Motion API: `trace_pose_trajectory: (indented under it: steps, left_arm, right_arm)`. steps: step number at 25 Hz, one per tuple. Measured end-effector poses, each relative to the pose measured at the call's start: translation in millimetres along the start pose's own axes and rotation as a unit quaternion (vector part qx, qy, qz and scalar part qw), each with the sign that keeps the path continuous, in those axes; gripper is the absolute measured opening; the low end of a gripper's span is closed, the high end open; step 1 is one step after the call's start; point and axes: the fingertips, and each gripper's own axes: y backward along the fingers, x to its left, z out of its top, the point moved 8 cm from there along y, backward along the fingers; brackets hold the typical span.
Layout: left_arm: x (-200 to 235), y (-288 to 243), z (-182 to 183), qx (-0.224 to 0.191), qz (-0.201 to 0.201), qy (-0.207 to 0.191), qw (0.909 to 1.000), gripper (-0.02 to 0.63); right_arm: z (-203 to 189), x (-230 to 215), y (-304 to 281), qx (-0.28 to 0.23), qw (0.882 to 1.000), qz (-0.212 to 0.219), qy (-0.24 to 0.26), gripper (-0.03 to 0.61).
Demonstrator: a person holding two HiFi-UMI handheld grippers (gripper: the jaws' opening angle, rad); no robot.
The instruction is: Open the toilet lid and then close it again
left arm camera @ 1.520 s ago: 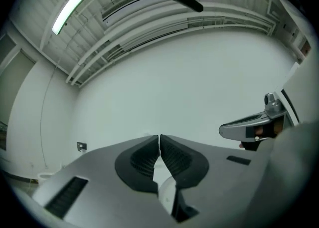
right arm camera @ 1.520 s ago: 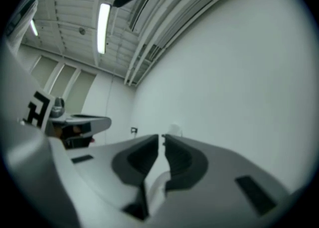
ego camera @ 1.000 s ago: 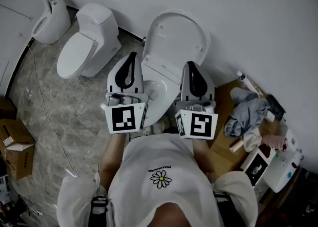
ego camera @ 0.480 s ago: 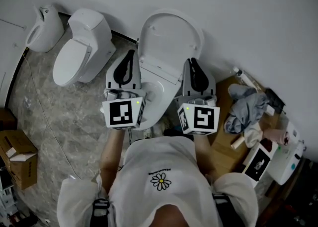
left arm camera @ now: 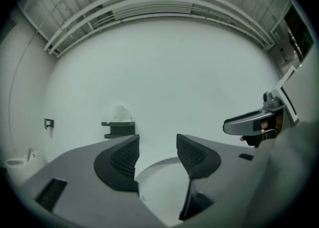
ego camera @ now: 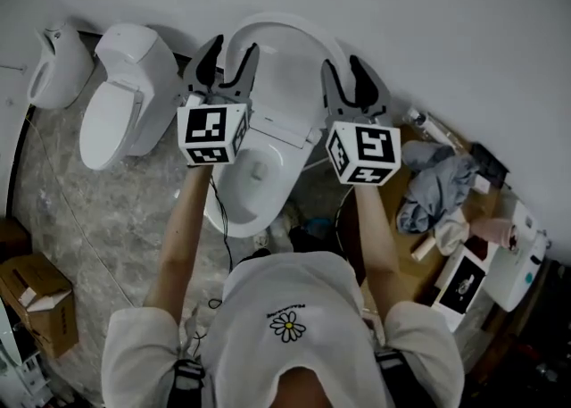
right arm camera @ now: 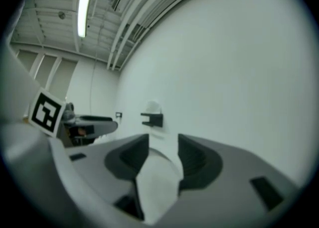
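Observation:
The white toilet (ego camera: 234, 194) stands against the wall with its lid (ego camera: 281, 62) raised upright. My left gripper (ego camera: 227, 60) is at the lid's upper left rim and my right gripper (ego camera: 355, 76) is at its upper right rim. Both point level toward the wall. Their jaws have just been opening, and the lid's rim lies between each pair. In the left gripper view the lid's curved edge (left arm camera: 158, 174) shows in the gap between the black pads (left arm camera: 122, 158), and no pad presses on it. The right gripper view shows the lid edge (right arm camera: 158, 179) the same way.
A second white toilet (ego camera: 120, 98) with its lid down and a third fixture (ego camera: 49, 67) stand to the left. A cardboard box (ego camera: 40, 295) sits on the marble floor. To the right, a wooden stand (ego camera: 451, 214) holds a grey cloth (ego camera: 437, 185). A black holder (left arm camera: 119, 128) hangs on the wall.
Both grippers have travelled from over the bowl up to the raised lid's top rim. Their jaws were shut and now stand apart around that rim.

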Motion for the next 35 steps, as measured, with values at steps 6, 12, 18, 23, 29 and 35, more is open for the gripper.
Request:
trace_pose_trajectory:
  steps: [6,12,18,23,29,35]
  left_arm:
    - [9,-65,-47,0.052,-0.031,0.012,0.9981,0.268]
    - [10,-122,-98,0.131,-0.044,-0.043,0.9895,0.268]
    - [14,-143,-108,0.153,-0.037,-0.038,0.9868,0.268]
    - [14,-145,-111,0.144,-0.040,-0.045,0.9878,0.267]
    - [12,-141,-110,0.143,-0.044,-0.053,0.9874,0.267]
    - [13,-135,-109,0.152,-0.052,-0.042,0.9862,0.267]
  right_arm:
    - [-50,-31,-59,0.088,0.996,0.003,-0.006,0.193]
    - [-91,-50,-89,0.146,0.989,-0.021,0.003,0.193]
    - [-108,-54,-103,0.162,0.986,-0.050,0.001,0.192]
    - [-111,-52,-106,0.150,0.985,-0.083,0.026,0.164]
    - [-112,-50,-102,0.145,0.985,-0.091,0.028,0.144]
    - [-113,-47,-96,0.144,0.986,-0.079,0.025,0.144]
